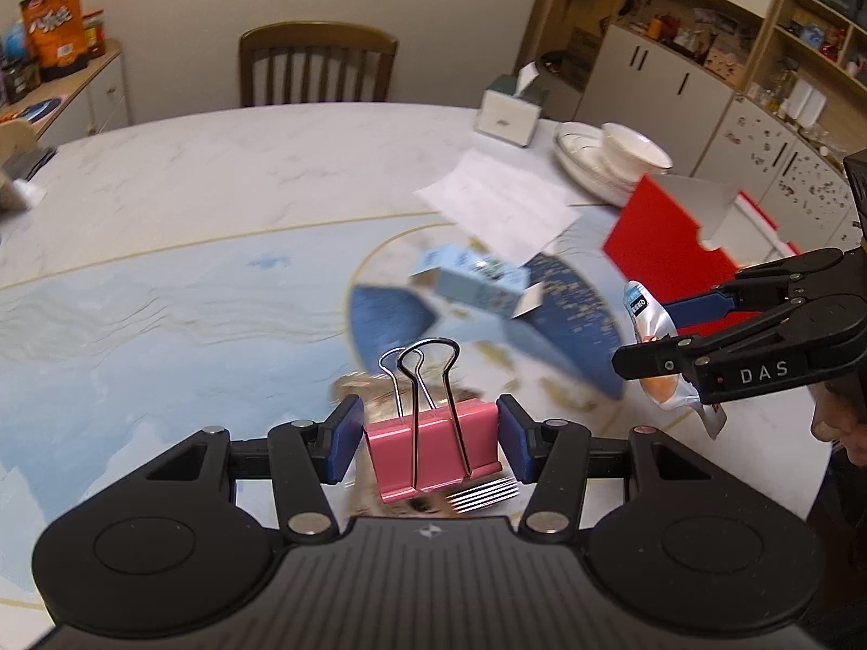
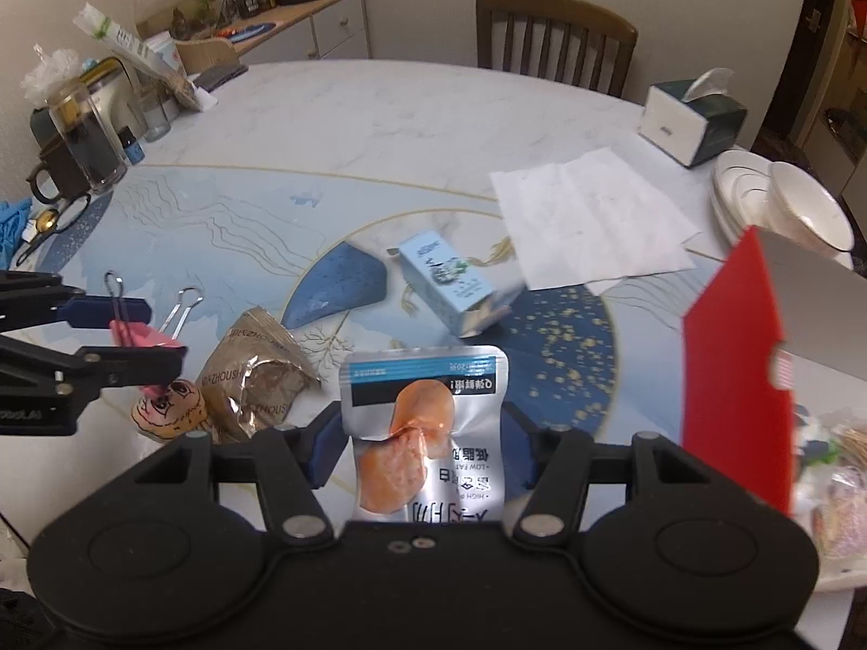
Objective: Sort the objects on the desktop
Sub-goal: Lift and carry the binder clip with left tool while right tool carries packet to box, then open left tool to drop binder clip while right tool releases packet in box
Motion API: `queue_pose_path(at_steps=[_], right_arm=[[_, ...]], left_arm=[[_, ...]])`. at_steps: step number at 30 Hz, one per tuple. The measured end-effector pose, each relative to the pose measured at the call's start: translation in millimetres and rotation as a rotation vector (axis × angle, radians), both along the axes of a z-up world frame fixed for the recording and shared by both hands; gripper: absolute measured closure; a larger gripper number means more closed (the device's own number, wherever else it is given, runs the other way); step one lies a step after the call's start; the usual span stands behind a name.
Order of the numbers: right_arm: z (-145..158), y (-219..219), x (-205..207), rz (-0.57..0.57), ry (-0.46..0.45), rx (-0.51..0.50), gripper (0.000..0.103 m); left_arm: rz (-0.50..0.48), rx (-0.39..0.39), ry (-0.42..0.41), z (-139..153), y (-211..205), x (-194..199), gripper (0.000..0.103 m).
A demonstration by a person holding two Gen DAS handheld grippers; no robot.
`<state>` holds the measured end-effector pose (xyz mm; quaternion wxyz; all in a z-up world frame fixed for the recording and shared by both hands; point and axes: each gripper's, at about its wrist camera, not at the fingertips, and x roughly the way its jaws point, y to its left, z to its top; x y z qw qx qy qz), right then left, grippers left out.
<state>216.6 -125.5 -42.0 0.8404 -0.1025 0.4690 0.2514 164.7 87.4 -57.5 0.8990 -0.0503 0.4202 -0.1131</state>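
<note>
My left gripper [image 1: 431,433]: clamped on a pink clip [image 1: 431,447], held above the table [image 1: 189,173]; my right gripper [image 2: 425,436]: closed on a silver pouch [image 2: 422,411], also lifted; blue box [image 2: 447,281] lying mid-table; brown packet [image 2: 257,374] near left; paper [image 2: 585,216] far right; red box [image 2: 737,374] right.

Wooden chair [image 1: 318,62] behind marble table [image 1: 217,162], cabinets [image 1: 650,76] along pale wall.

Your 2 wrist cameras look steeply down along their fingers, close above the table [image 1: 189,173]; both share the blue box [image 1: 477,284] [image 2: 444,276] at centre.
</note>
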Motion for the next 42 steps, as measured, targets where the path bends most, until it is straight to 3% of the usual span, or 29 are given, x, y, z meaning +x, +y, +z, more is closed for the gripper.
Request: queue_pose_path(at_steps=[10, 20, 30, 42], right_arm=[[40, -74, -9, -0.014, -0.05, 0.048, 0.045], [60, -154, 9, -0.071, -0.085, 0.056, 0.045], [56, -225, 31, -0.169, -0.111, 0.036, 0.045], [29, -273, 65, -0.25, -0.106, -0.011, 0.045]], left_arm=[[-0.096, -0.021, -0.047, 25, -76, 14, 0.051], [-0.201, -0.003, -0.089, 41, -161, 38, 0.051], [-0.303, 0.032, -0.121, 51, -237, 68, 0.051], [-0.396, 0.119, -0.12, 48, -309, 130, 0.051]])
